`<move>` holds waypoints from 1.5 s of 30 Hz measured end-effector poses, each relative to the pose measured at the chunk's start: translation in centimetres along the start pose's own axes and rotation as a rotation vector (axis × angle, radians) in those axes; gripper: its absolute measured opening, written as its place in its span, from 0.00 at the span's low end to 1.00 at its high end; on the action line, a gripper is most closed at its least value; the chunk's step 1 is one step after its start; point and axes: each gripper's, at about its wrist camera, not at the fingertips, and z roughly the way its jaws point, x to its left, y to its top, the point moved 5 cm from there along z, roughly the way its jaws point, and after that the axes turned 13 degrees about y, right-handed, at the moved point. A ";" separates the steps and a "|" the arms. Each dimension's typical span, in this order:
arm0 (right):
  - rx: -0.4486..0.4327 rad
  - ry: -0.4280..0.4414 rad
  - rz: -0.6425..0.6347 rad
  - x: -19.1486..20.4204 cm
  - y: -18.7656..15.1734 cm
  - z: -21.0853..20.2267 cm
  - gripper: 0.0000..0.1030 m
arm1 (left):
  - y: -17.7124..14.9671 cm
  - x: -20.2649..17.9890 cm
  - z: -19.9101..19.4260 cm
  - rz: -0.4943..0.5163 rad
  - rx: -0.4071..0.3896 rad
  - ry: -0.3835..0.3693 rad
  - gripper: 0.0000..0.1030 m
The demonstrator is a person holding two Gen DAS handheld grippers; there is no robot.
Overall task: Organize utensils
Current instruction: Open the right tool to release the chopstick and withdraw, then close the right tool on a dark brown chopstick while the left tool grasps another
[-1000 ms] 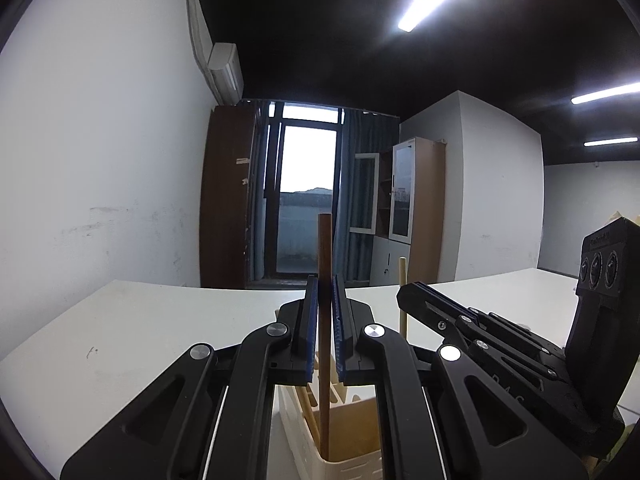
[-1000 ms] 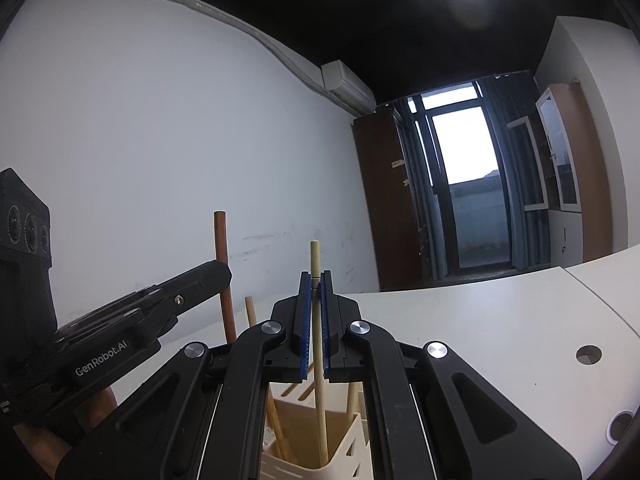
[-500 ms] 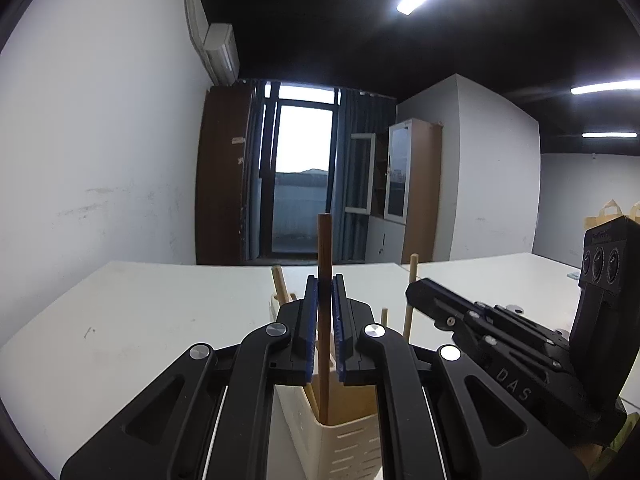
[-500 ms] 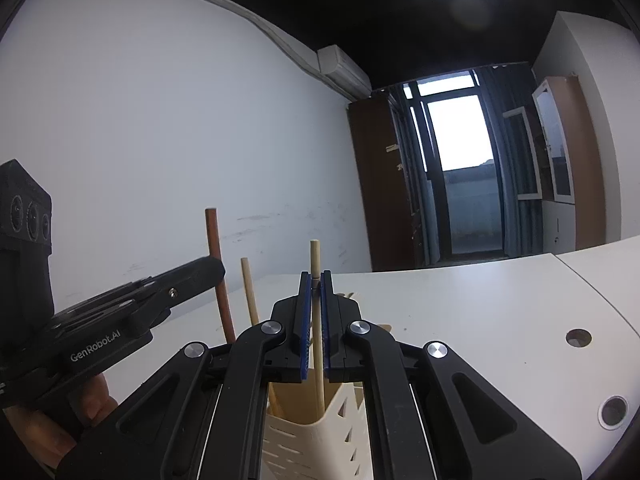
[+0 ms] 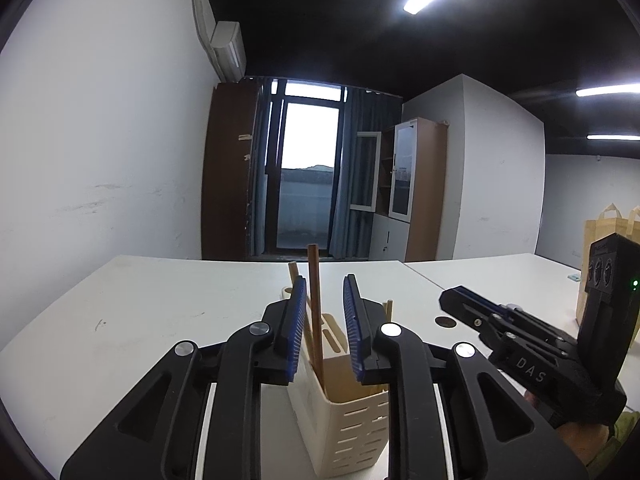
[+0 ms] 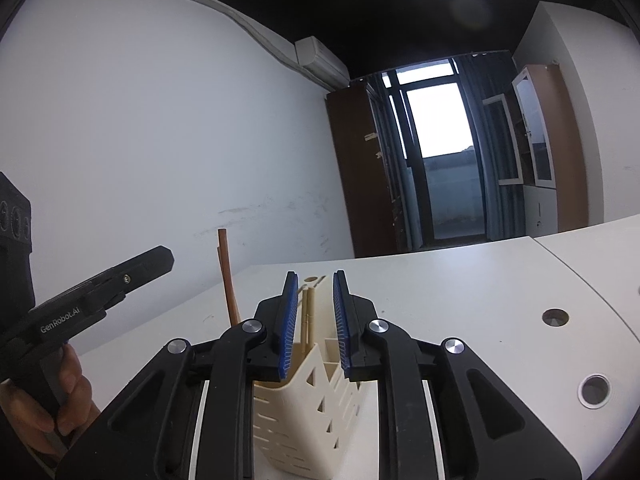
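Observation:
A cream slotted utensil holder (image 5: 352, 420) stands on the white table just ahead of both grippers. In the left wrist view a dark brown chopstick (image 5: 314, 308) stands in it between the jaws of my left gripper (image 5: 325, 280). Those jaws are opening and neither pad presses on the stick. Pale chopsticks (image 5: 294, 270) lean in the holder behind it. In the right wrist view my right gripper (image 6: 315, 276) is opening too. A pale chopstick (image 6: 306, 320) stands free between its pads, inside the holder (image 6: 304, 412). The brown chopstick (image 6: 228, 280) rises to its left.
The white table (image 5: 140, 300) stretches ahead to a wall, a glass door and a cabinet (image 5: 416, 188). Round cable holes (image 6: 556, 317) sit on the right. A paper bag (image 5: 600, 240) stands at far right. A hand (image 6: 48, 400) holds the left gripper.
Both grippers were shut on their chopsticks and now have their jaws apart. The brown and pale sticks have sunk lower into the holder, and more of the holder shows.

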 end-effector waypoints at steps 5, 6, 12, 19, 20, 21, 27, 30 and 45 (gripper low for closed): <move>0.032 -0.028 -0.006 0.4 -0.5 -0.8 0.33 | -0.7 0.3 -0.5 0.009 0.043 0.017 0.24; 0.040 -0.034 -0.005 0.5 -0.7 -1.0 0.35 | -0.9 0.3 -0.7 0.017 0.053 0.028 0.24; 0.125 -0.075 0.002 0.9 -2.6 -2.0 0.35 | -2.2 1.3 -1.9 0.022 0.146 0.058 0.27; 0.204 -0.085 0.042 1.7 -4.6 -3.2 0.41 | -4.0 1.9 -2.5 0.022 0.222 0.083 0.31; 0.215 -0.081 0.042 2.0 -4.9 -3.2 0.42 | -4.1 1.9 -2.7 0.027 0.228 0.090 0.31; 0.221 -0.080 0.043 2.2 -5.2 -3.4 0.42 | -4.3 1.9 -2.8 0.036 0.235 0.092 0.31; 0.309 -0.105 0.062 2.6 -7.2 -3.7 0.45 | -5.6 1.8 -3.4 0.061 0.300 0.093 0.34; 0.378 -0.126 0.064 2.6 -8.5 -3.6 0.46 | -6.5 2.0 -3.1 0.083 0.347 0.108 0.35; 0.668 -0.144 0.170 1.7 -13.5 -2.6 0.47 | -12.3 3.0 -1.6 0.097 0.610 0.108 0.37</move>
